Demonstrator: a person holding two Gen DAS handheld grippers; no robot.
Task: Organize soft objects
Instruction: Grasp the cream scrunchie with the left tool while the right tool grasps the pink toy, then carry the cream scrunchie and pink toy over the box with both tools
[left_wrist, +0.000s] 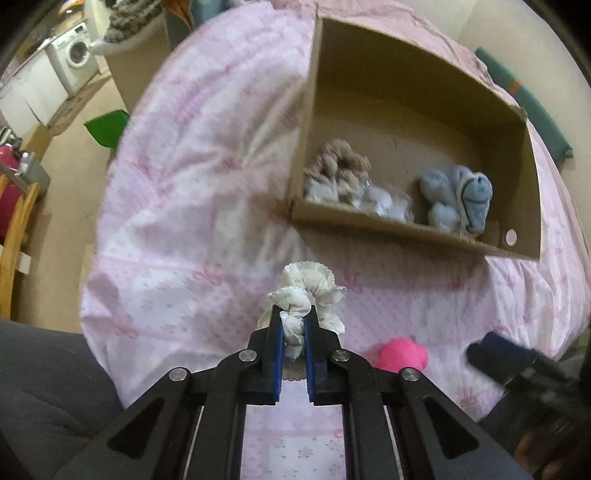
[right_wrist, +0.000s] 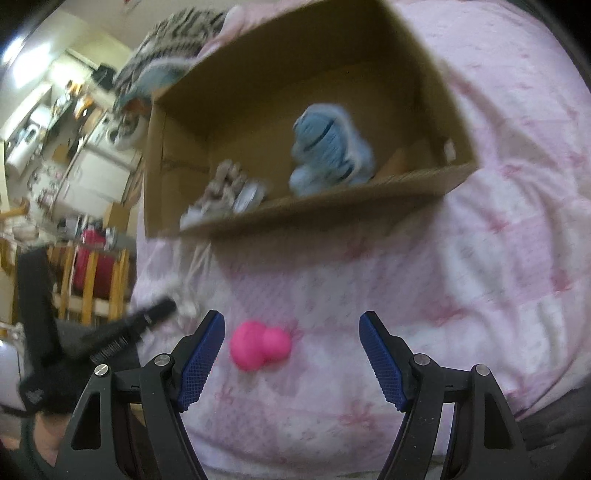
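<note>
My left gripper (left_wrist: 294, 314) is shut on a white frilly scrunchie (left_wrist: 308, 286) and holds it over the pink bedspread (left_wrist: 192, 206), in front of a cardboard box (left_wrist: 373, 218). The box holds a beige scrunchie (left_wrist: 341, 166) and a blue knitted soft toy (left_wrist: 461, 199). My right gripper (right_wrist: 291, 321) is open and empty, just above a bright pink soft toy (right_wrist: 258, 347) that lies on the bedspread (right_wrist: 461, 277) between its fingers. The pink toy also shows in the left wrist view (left_wrist: 402, 356). The box (right_wrist: 332, 210) and blue toy (right_wrist: 328, 151) show beyond it.
The bed's left edge drops to the floor, where a washing machine (left_wrist: 74, 55), a green object (left_wrist: 107, 127) and a wooden chair (left_wrist: 14, 229) stand. A striped blanket (right_wrist: 170, 40) lies behind the box. The left gripper's arm (right_wrist: 110, 339) crosses the right wrist view.
</note>
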